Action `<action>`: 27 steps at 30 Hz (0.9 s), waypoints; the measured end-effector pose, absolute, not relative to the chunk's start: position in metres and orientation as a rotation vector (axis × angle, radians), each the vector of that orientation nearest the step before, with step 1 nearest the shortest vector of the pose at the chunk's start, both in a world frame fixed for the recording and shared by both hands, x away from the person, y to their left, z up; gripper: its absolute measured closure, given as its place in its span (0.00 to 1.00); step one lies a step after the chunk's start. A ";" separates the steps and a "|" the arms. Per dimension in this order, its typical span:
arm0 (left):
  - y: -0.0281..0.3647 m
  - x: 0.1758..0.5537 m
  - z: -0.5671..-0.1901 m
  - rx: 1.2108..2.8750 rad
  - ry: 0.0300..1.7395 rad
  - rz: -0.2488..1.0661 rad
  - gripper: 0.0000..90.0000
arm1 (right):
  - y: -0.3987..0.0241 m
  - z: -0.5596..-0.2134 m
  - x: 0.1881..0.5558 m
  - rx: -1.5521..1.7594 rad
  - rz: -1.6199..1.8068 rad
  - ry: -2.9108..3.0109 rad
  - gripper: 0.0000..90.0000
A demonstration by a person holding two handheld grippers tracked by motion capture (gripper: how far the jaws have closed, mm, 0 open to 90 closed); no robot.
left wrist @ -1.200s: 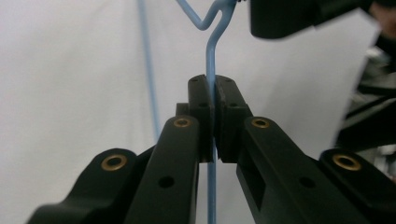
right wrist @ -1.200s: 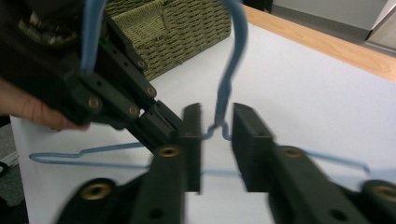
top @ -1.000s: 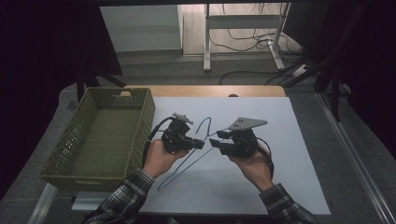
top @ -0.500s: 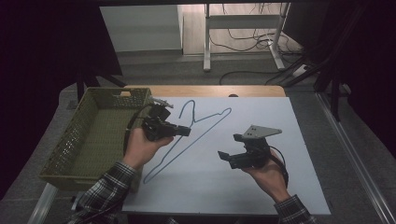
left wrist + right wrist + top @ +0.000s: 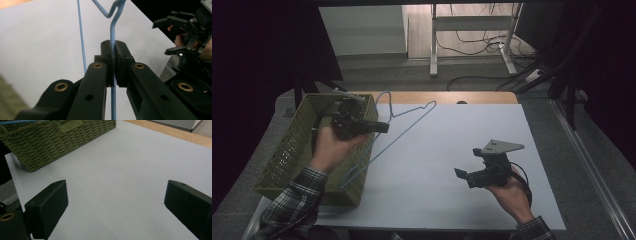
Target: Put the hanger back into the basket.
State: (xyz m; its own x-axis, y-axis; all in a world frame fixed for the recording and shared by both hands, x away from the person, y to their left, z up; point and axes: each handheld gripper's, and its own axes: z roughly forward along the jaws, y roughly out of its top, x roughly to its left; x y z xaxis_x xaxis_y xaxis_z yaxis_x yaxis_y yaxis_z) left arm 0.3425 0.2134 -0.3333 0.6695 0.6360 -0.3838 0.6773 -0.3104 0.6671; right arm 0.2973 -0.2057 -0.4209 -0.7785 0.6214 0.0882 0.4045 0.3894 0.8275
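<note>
Left gripper (image 5: 384, 127) clenched on blue hanger (image 5: 404, 127), held over basket (image 5: 287, 155) rim, likely for dropping in. Right gripper (image 5: 459, 174) released, idle, well apart from basket.

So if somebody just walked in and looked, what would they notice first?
Probably the blue wire hanger, held up by the left gripper, whose jaws are clamped on its wire, with its lower end over the green woven basket at the table's left edge. Next, the right gripper, open and holding nothing, hovering over the white table on the right side.
</note>
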 end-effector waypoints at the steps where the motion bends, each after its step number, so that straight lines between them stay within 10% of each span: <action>1: 0.220 0.342 -0.333 2.022 1.014 -0.053 0.97 | -0.207 -0.421 0.297 0.911 1.333 2.411 0.05; 27: 0.372 0.334 -0.345 1.932 1.159 0.121 0.97 | -0.237 -0.440 0.300 1.040 1.284 2.382 0.05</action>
